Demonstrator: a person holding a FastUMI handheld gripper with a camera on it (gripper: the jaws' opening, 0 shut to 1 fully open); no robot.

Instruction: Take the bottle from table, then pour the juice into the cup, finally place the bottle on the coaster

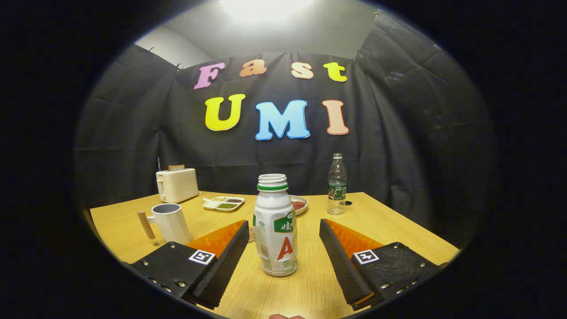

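A wooden table (390,221) stands against black cloth walls (398,133), under a bright ceiling light (266,6).

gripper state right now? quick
Gripper: open, holding nothing. The white bottle stands upright on the table between the fingers, with a gap on each side.

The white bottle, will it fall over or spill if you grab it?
Maybe. The bottle is tall and narrow, so a push could tip it. Its top looks uncapped, so tilting may spill juice. It stands between the open fingers, untouched.
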